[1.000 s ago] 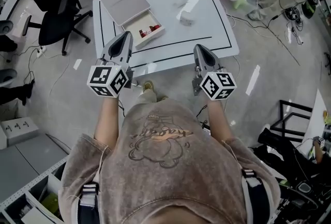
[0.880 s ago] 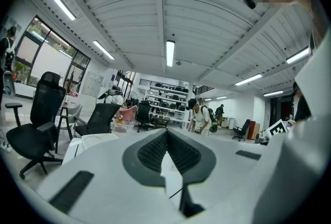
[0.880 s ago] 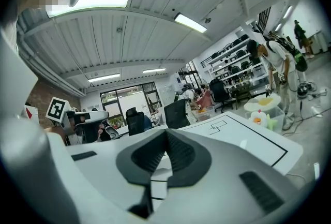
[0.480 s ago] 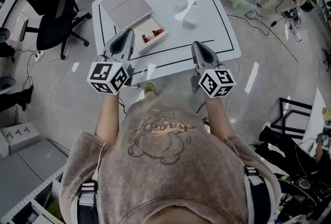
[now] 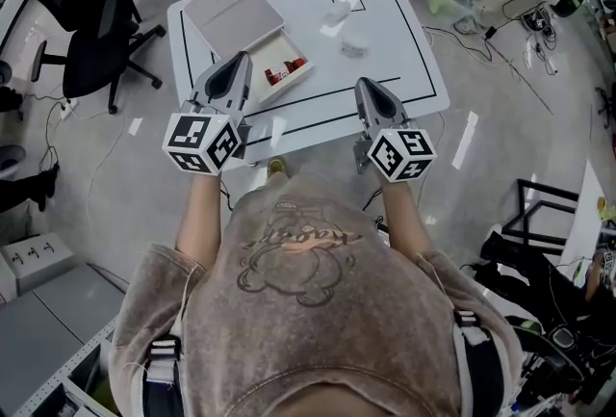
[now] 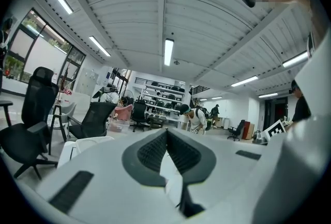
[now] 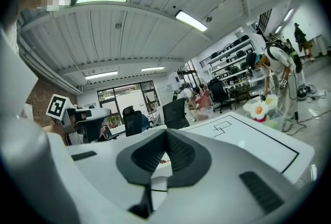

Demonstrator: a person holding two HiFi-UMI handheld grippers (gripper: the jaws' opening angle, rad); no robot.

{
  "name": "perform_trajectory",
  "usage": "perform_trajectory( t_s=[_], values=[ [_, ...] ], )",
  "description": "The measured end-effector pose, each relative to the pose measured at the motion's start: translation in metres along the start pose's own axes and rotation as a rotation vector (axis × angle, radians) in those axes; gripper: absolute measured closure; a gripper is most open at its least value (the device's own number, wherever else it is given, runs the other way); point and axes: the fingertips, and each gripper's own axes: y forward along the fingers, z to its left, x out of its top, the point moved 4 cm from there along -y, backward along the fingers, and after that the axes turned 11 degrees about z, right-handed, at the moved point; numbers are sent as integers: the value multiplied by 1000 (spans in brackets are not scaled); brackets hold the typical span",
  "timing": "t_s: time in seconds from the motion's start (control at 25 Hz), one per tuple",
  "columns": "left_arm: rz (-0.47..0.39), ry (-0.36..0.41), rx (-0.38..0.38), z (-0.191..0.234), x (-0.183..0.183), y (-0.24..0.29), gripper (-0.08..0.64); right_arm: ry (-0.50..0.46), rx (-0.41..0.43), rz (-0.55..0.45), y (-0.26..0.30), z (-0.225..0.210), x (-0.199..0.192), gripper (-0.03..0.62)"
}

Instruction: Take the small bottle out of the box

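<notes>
Left hand-held gripper (image 5: pixel 234 70): jaws closed together, nothing between. Right hand-held gripper (image 5: pixel 366 90): jaws likewise closed, empty. Both held above near edge of desk (image 5: pixel 385 68), well apart from each other. Just ahead of left hand-held gripper, slightly to its right: box (image 5: pixel 236 15), open, lid raised behind tray. Red items (image 5: pixel 281 70) lie in tray; task's item not singled out among them at this size. Ahead of right hand-held gripper: small pale object (image 5: pixel 354 46) on desk, unidentifiable.
</notes>
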Motion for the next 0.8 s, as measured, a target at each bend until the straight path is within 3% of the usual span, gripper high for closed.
perform_trajectory(
  t_s=[0.16, 0.48, 0.8],
  values=[
    [11, -12, 5, 6, -1, 2, 558, 1, 1, 0, 5, 1, 1, 597],
    [31, -11, -27, 15, -1, 3, 430, 12, 3, 12, 15, 4, -2, 597],
    [68, 6, -129, 15, -1, 8, 275, 19, -3, 15, 18, 7, -5, 597]
  ],
)
